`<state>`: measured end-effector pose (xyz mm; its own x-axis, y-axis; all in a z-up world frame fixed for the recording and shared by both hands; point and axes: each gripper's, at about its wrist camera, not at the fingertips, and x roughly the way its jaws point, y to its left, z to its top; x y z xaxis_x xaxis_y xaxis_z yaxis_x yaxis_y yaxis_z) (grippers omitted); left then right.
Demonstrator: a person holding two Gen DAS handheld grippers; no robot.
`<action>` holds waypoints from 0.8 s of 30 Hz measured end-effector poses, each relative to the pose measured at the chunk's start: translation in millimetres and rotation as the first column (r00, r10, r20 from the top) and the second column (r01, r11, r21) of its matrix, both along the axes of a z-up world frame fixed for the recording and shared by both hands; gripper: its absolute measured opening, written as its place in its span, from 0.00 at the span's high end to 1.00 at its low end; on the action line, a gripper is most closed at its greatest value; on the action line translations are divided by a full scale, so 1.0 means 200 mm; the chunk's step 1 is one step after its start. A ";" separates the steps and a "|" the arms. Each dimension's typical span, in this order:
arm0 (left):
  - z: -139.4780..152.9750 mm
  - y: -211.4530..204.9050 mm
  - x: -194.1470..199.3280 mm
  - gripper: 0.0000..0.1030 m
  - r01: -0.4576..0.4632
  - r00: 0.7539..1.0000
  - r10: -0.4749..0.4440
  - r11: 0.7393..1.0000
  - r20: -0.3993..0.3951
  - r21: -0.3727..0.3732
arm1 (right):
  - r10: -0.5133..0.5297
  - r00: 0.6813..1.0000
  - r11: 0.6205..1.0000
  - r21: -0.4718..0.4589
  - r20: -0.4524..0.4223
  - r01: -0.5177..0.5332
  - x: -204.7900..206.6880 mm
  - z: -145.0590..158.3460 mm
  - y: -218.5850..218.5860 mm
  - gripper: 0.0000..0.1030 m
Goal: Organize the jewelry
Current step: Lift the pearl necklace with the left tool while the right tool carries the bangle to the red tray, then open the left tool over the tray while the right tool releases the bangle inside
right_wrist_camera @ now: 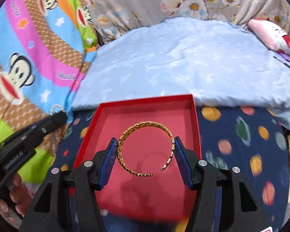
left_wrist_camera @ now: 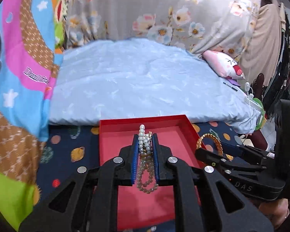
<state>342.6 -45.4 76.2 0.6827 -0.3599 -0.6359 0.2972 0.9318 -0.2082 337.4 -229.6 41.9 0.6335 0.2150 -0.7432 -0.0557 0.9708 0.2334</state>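
The left tool (left_wrist_camera: 145, 152) pinches a limp, light white pearl strand (left_wrist_camera: 144, 141) above the shallow red cardboard box (right_wrist_camera: 195, 116); right tool (right_wrist_camera: 146, 150) clamps a stiff open gold chain-link bangle (right_wrist_camera: 145, 148) at 3 and 9 o'clock, above the same box

The pearls (left_wrist_camera: 144, 141) are glossy, smooth beads. The bangle (right_wrist_camera: 145, 150) is bright gold metal, woven in a chain-like texture. The box (right_wrist_camera: 195, 116) looks like matt red card. Each claw, left (left_wrist_camera: 145, 135) and right (right_wrist_camera: 145, 145), is matt black plastic with ribbed blue pads (right_wrist_camera: 108, 158) and shiny metal rivets (right_wrist_camera: 88, 163). The quilt (left_wrist_camera: 135, 81) is soft, crinkled pale-blue cloth; the dotted sheet (right_wrist_camera: 241, 135) is navy cloth.
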 end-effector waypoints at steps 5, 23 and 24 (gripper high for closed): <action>-0.19 -0.06 0.27 0.88 -0.015 0.998 0.016 1.000 -0.062 0.017 | -0.001 0.998 1.000 -0.013 -0.063 0.000 0.31 -0.16 -0.02 0.44; 0.01 0.14 -0.06 0.31 -0.127 0.992 0.127 0.990 -0.007 0.066 | -0.053 0.996 0.995 -0.077 0.069 0.058 -0.21 0.16 -0.09 0.25; 0.03 0.16 -0.14 0.30 -0.127 0.992 0.127 0.990 -0.008 0.065 | -0.054 0.996 0.994 -0.087 0.073 0.060 -0.30 0.17 -0.09 0.25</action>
<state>313.9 -12.4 82.2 0.7124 -0.2288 -0.6634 0.1734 0.9734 -0.1495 278.2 -247.7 76.2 0.6942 0.1125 -0.7109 -0.0132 0.9895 0.1436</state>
